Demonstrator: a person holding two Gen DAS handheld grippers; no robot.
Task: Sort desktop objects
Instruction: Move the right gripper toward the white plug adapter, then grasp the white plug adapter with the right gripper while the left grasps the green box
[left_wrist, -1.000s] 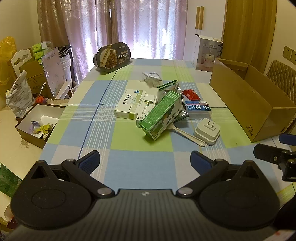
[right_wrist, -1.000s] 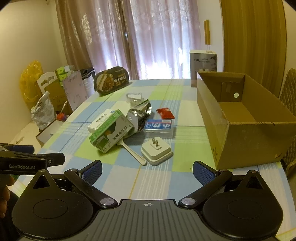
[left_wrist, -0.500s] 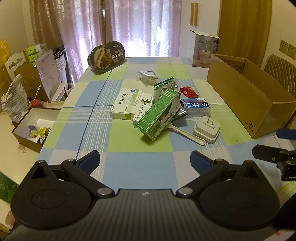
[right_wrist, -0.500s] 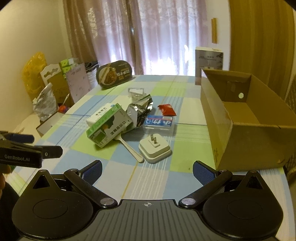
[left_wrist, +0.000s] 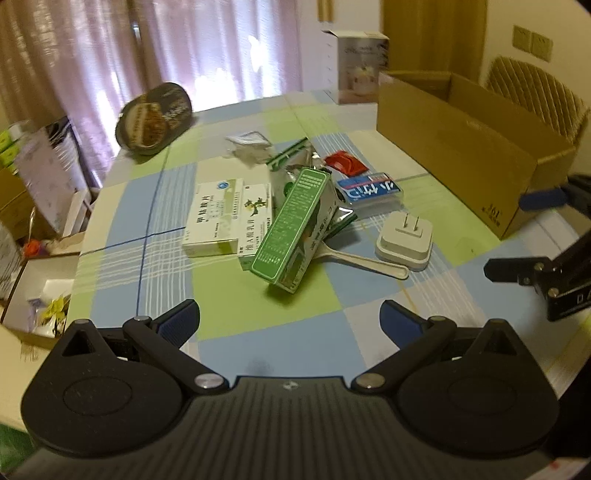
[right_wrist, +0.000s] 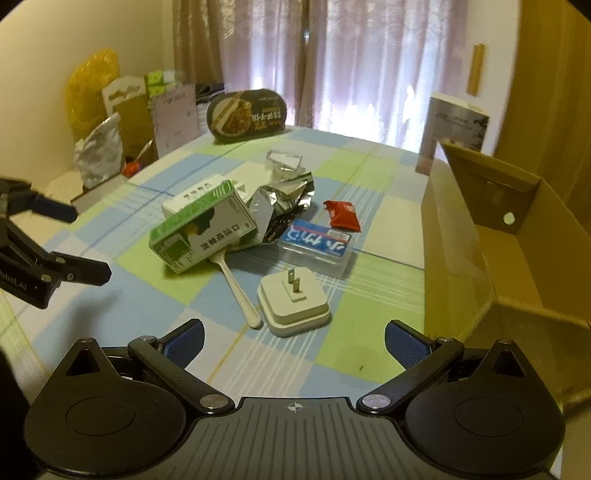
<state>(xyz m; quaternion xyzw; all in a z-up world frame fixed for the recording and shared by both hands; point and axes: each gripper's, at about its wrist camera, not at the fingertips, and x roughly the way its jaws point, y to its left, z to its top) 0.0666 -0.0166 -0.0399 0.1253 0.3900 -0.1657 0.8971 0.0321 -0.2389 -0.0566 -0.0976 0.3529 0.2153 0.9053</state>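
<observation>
- Clutter sits heaped mid-counter (left_wrist: 258, 332), and both grippers hover short of it, nothing picked yet
- Left gripper (left_wrist: 290, 317) has its jaws spread wide and empty, aimed at the green box (left_wrist: 291, 229); that box lies tilted, propped on a white spoon (left_wrist: 365, 260) and the flat cartons, so it looks like the easiest first grab
- Right gripper (right_wrist: 293, 338) is likewise released, jaws apart and holding nothing, lined up on the white plug (right_wrist: 293, 301), which lies prongs-up just ahead of it
- Plug is just beside the spoon's end, so a pinch across its sides could nudge the spoon
- Two white cartons (left_wrist: 229, 214) lie flat under the green box's far end; a foil bag (right_wrist: 284, 201) is crumpled behind it
- Blue pack (right_wrist: 317, 243) and red sachet (right_wrist: 341, 216) lie side by side, nearer the brown box (right_wrist: 480, 236)
- Brown box stands open on the right edge, seemingly empty from the right wrist view; I'd judge it the drop spot, placed close so each piece travels a short way
- A dark noodle bowl (right_wrist: 247, 114) leans at the far end, well apart from the heap
- Sorting looks barely begun: everything is out on the cloth, nothing boxed
- Next move calls for lowering onto one piece and closing gently; the leaning green box may slide once touched
</observation>
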